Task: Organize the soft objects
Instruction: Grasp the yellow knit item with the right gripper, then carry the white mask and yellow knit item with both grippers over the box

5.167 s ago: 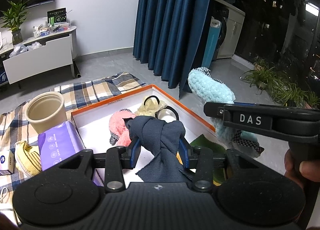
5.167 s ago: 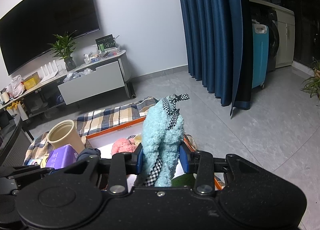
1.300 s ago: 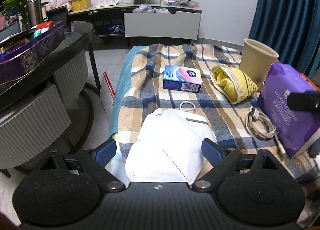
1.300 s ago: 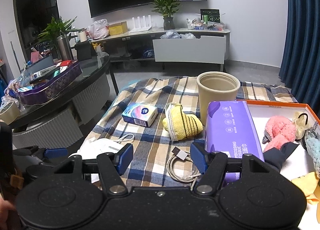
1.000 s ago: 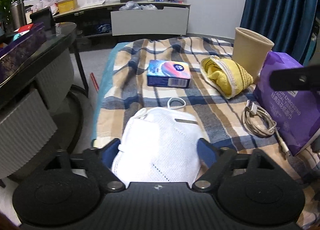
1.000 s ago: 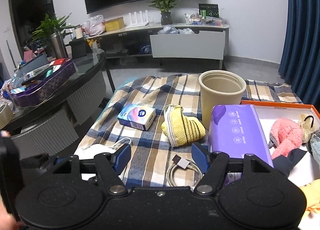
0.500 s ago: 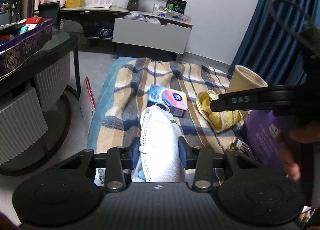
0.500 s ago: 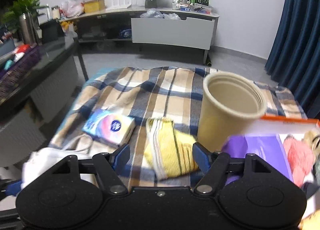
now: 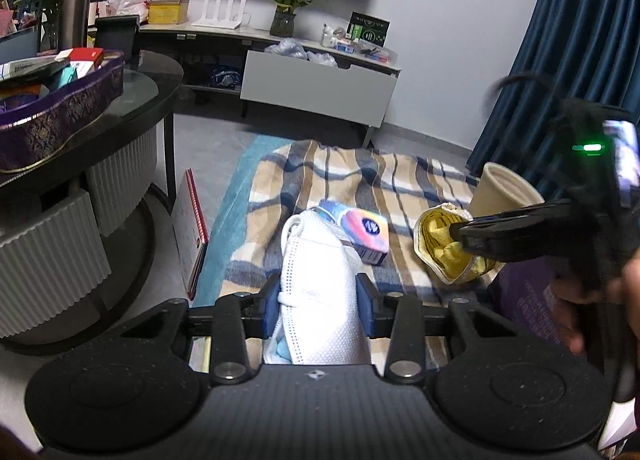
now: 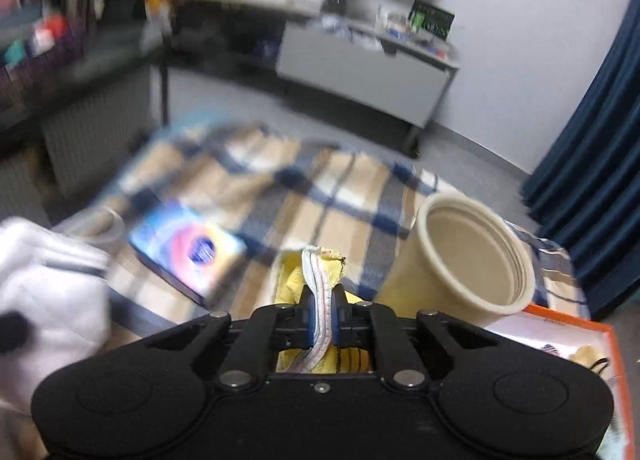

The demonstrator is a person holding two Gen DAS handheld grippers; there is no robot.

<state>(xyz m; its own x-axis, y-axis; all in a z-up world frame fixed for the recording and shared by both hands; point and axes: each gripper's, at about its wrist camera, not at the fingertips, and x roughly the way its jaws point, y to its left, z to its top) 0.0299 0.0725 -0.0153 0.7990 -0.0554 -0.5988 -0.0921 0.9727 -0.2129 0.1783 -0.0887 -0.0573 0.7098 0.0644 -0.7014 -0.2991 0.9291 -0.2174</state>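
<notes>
My left gripper (image 9: 318,310) is clamped on the white face mask (image 9: 316,292): both blue pads press into its sides and the mask bulges up between them, folded into a tall ridge, its ear loop curling at the top toward 11 o'clock. The jaws stand narrow, kept apart only by the mask's bulk. Just past the mask, toward 1 o'clock, I see the small colourful box (image 9: 362,230) lying on the plaid blanket (image 9: 360,167).

My right gripper (image 10: 323,322) is pinched nearly closed on the striped edge of the yellow cloth (image 10: 322,292); only that thin band of fabric separates the pads, and the rest of the cloth hangs below and behind the fingers. From the left wrist view the same gripper (image 9: 460,236) reaches in from 3 o'clock, its dark fingers buried in the yellow cloth (image 9: 440,244), with a hand (image 9: 596,296) behind it at the right edge.

The beige cup (image 10: 468,256) stands at 2 o'clock from the right gripper, just beside the cloth, its mouth tipped toward me. The orange-rimmed box (image 10: 592,326) sits at 4 o'clock, beyond the cup. In the right wrist view, which is blurred, the mask (image 10: 52,292) shows at 9 o'clock.
</notes>
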